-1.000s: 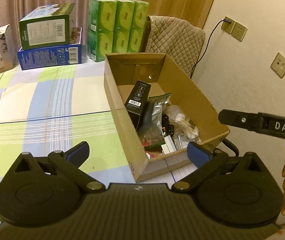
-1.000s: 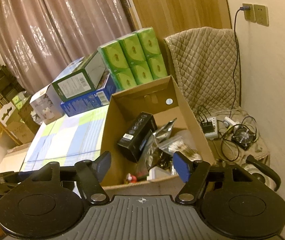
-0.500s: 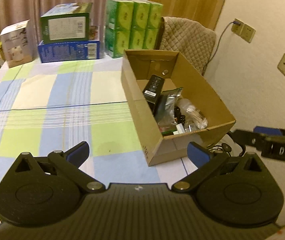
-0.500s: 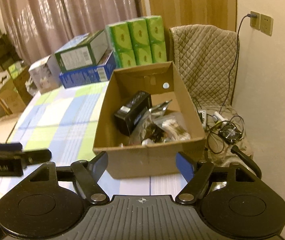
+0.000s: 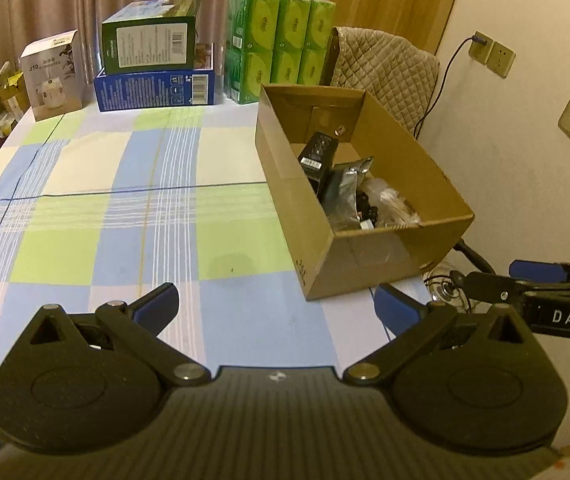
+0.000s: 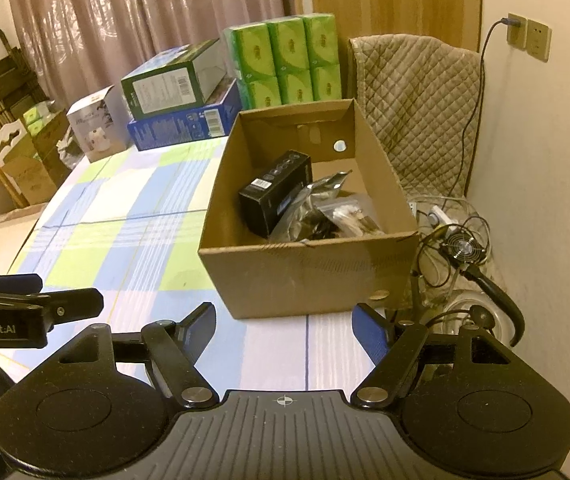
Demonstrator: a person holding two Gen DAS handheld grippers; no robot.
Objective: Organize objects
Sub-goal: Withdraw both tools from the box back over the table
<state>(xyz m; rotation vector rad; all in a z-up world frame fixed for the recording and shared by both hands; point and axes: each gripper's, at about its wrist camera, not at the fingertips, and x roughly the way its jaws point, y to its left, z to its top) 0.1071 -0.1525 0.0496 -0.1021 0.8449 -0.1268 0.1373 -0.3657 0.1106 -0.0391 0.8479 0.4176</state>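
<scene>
One table (image 5: 85, 208), covered by a blue, green and white checked cloth, carries every container in view.

Cardboard box (image 6: 309, 276): open-topped, placed at the table's right edge, with one corner projecting past the edge in the left wrist view. Contents:
- a black carton (image 6: 275, 194) with a white barcode label, tilted and leaning against the left inner wall;
- a silver foil pouch (image 6: 313, 200), touching the black carton on its right;
- clear bags (image 6: 349, 216) of small dark parts beside the pouch, too small to identify.
The rear half of the box floor is bare.

Along the far table edge, well apart from the cardboard box, from right to left:
- a green pack stack (image 5: 281, 48), two rows of three, closed;
- a blue flat box (image 5: 155, 88), closed, with a green box (image 5: 149, 46) lying on top of it;
- a white box (image 5: 55, 74), upright, closed.

Left claw (image 5: 275, 306): fingers spread wide, nothing between them, positioned above the near table surface to the left of the cardboard box.

Right claw (image 6: 285, 326): jaws have just been opening and stand spread apart, empty, in front of the cardboard box's near wall without touching it.
</scene>
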